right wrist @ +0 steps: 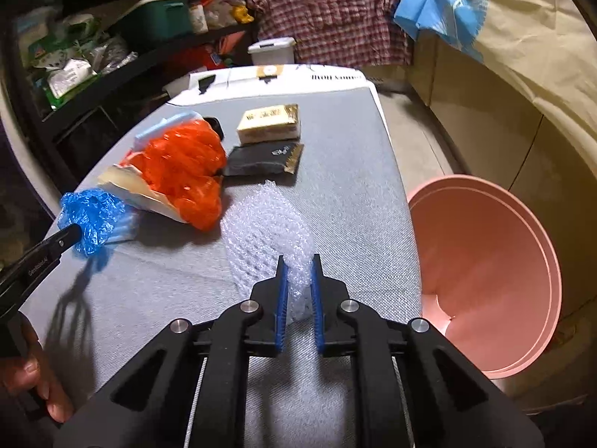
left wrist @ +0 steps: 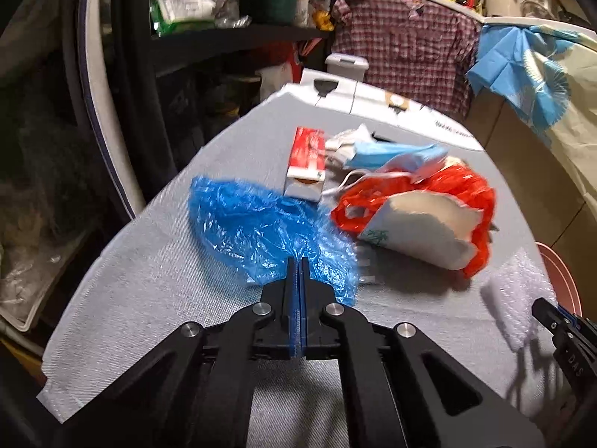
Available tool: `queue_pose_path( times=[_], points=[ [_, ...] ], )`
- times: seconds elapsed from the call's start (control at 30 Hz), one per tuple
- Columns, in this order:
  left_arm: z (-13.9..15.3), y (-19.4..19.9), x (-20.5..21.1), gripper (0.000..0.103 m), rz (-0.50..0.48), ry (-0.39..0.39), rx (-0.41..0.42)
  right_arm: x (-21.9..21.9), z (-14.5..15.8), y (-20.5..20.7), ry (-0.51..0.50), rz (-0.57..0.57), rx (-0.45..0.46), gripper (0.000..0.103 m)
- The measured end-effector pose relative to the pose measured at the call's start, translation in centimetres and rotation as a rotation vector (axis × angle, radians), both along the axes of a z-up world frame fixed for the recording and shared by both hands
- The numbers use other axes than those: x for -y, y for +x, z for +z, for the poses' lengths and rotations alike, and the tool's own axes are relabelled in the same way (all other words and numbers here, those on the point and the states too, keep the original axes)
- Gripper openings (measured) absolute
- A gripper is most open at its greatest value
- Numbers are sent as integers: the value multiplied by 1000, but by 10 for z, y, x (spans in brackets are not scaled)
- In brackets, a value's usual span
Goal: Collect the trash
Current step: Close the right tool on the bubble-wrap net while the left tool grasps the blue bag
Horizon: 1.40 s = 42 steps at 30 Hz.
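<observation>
My left gripper [left wrist: 298,261] is shut on a crumpled blue plastic bag [left wrist: 257,227], which also shows in the right wrist view [right wrist: 93,216] at the table's left edge. My right gripper [right wrist: 298,261] is shut on a white foam net sleeve [right wrist: 268,224] lying on the grey table [right wrist: 354,194]. An orange plastic bag [right wrist: 186,171] with a torn paper cup [left wrist: 418,227] lies between them. A pink bin [right wrist: 488,272] stands beside the table on the right.
A red-and-white carton [left wrist: 308,160] and blue face masks [left wrist: 391,153] lie behind the bags. A yellow packet [right wrist: 270,121] and a black packet [right wrist: 263,158] lie further back. Cluttered shelves [right wrist: 112,52] stand left; a plaid shirt [right wrist: 332,11] hangs behind.
</observation>
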<state>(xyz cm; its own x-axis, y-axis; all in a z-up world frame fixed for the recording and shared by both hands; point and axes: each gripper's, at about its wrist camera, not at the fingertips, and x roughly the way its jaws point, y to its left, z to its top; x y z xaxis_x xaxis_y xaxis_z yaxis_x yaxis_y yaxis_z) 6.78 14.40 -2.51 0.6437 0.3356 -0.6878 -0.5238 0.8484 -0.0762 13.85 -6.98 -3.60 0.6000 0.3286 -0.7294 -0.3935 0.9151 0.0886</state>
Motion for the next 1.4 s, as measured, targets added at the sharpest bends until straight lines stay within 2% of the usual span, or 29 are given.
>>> queue_pose_path(
  times=[0.17, 0.43, 0.9, 1.1, 1.4],
  points=[
    [14, -16, 9, 1, -17, 19, 39, 6, 14, -16, 10, -7, 45, 12],
    [28, -37, 28, 1, -84, 6, 70, 20, 34, -39, 23, -46, 118, 12],
    [42, -62, 71, 1, -233, 52, 89, 52, 64, -69, 38, -106, 175, 12],
    [46, -68, 86, 1, -312, 44, 95, 80, 84, -77, 88, -135, 174, 12],
    [58, -67, 113, 1, -412, 33, 115, 129, 102, -81, 89, -194, 208, 12]
  ],
)
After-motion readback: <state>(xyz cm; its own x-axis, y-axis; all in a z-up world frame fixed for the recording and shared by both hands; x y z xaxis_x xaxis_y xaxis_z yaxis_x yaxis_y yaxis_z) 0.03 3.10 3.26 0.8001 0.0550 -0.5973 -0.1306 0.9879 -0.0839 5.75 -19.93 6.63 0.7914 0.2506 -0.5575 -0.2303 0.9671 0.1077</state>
